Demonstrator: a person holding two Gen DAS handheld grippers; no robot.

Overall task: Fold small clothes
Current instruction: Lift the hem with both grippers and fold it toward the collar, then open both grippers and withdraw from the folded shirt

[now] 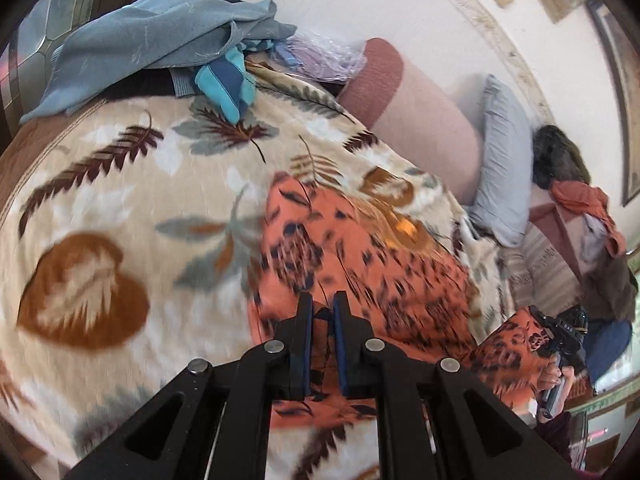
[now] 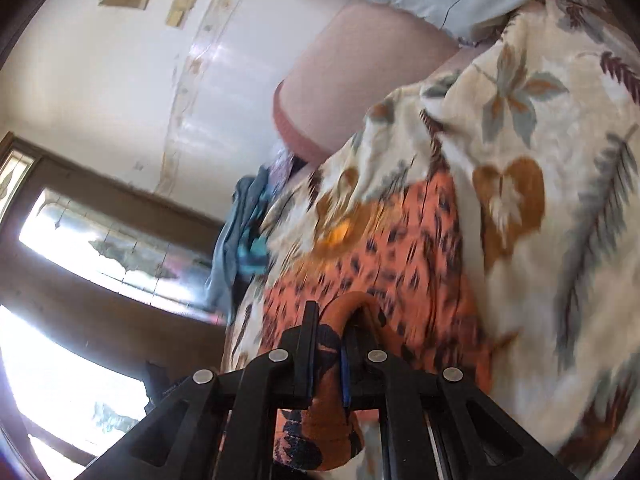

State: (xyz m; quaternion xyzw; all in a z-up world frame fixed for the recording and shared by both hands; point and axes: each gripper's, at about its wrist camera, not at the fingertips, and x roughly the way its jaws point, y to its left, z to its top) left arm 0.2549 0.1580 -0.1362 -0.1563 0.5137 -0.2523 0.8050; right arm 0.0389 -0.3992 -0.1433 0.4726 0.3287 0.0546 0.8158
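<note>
The left gripper [image 1: 323,306] has its jaws drawn almost together, with a fold of the orange patterned garment [image 1: 360,248] pinched between the blue pads. The right gripper [image 2: 332,320] is likewise closed down, its jaws clamped on a bunched, rolled edge of the same garment [image 2: 400,248], which loops up over the tips. From each pair of jaws the cloth runs forward and away, draped over the leaf-print blanket [image 1: 120,184] that covers the bed; its far end lies on the blanket ahead of the left jaws, blurred by movement. The left wrist view alone shows the other tool: at its lower right the right gripper [image 1: 560,336] appears from outside, gripped by a hand [image 1: 554,376], with a stretch of the garment hanging from it. That view also takes in, farther back, a heap of blue clothes [image 1: 160,40] at the blanket's far edge, a pink bolster [image 1: 416,120], a grey pillow [image 1: 504,160] and, at the right, a pile of dark and rust-coloured clothing [image 1: 580,208]. The right wrist view shows the blue clothes [image 2: 236,248] only as a small bundle beyond the garment, and the bolster [image 2: 352,80] above it, but adds a dark-framed window [image 2: 100,248] bright with daylight on its left side and a pale wall [image 2: 100,80] above.
</note>
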